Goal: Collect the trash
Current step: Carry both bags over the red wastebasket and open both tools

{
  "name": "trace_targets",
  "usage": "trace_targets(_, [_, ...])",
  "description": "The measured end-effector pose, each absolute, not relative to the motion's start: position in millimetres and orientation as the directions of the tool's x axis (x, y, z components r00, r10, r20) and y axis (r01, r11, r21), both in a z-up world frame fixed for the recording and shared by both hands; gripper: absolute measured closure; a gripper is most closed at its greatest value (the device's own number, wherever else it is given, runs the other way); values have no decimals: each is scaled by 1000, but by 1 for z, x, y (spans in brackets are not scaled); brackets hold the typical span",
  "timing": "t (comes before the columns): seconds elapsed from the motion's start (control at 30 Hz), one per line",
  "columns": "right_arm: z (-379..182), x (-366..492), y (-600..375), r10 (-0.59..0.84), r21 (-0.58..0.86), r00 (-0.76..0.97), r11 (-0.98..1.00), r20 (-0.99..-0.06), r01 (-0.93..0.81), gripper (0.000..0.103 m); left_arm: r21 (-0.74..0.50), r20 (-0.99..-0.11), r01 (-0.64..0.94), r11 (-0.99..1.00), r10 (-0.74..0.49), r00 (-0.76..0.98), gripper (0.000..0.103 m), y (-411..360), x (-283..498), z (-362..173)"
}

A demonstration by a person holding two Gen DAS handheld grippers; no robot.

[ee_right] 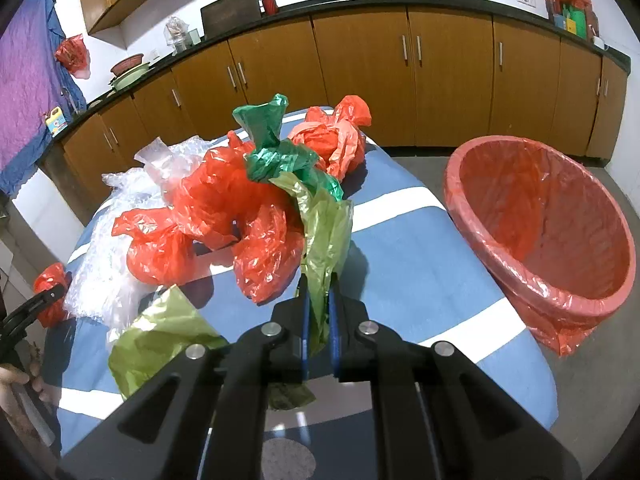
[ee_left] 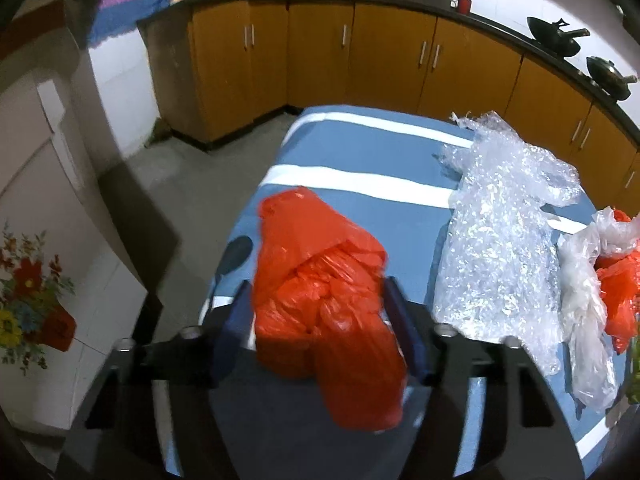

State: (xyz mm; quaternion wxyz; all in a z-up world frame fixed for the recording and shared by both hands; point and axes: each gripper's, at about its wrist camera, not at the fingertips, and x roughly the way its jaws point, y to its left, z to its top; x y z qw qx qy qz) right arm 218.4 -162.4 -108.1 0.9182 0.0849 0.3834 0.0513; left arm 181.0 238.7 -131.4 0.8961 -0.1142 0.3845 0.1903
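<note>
Your right tool (ee_right: pixel 318 304) is pinched tight on the olive-green plastic bag (ee_right: pixel 328 220), so swing it over the red-lined basin (ee_right: pixel 540 224) before letting go, while the left tool (ee_left: pixel 320 308) sits wide around the red plastic bag (ee_left: pixel 320 280), grip unclear.

We've got a table (ee_right: pixel 420 248) under a blue cloth with white stripes, floor (ee_right: pixel 580 380) is grey concrete. Lying on the cloth: crumpled red bags (ee_right: pixel 224 216) mid-table with another red bag (ee_right: pixel 340 140) at the far edge, a dark green bag (ee_right: pixel 280 160) bunched between them, an olive-green bag (ee_right: pixel 160 336) on the near side, plus clear bubble wrap (ee_left: pixel 500 232) beside a clear thin bag (ee_left: pixel 584 312) and one more orange-red bag (ee_left: pixel 320 280) at the near-left corner. We see a red-lined basin (ee_right: pixel 552 216) just off the table's right edge, looks like it's on the floor.
</note>
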Motion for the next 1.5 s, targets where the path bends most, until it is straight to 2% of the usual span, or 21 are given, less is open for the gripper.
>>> trace_targets(0.13, [-106,216,-165,161,199,704,980,-692,-28,94,-69,-724,-408,910,235,648,55,236,178,-130])
trace_targets(0.23, [-102,213,-168,164,203,709,979,-686,-29,94,-73,-713,-393,916,227,663,56,229,175,-128])
trace_targets(0.5, [-90,198,-180,175,225,728,974,-663,-29,94,-99,-659,-341,935,195,727,56,205,168,-100])
trace_targets(0.97, [-65,179,-206,172,251,771,968,-613,-15,94,-140,-546,-149,979,49,836,56,132,161,-43])
trace_targets(1.5, [-30,167,-279,32,213,841,972,-540,101,94,-127,-471,60,990,-113,875,56,40,161,-10])
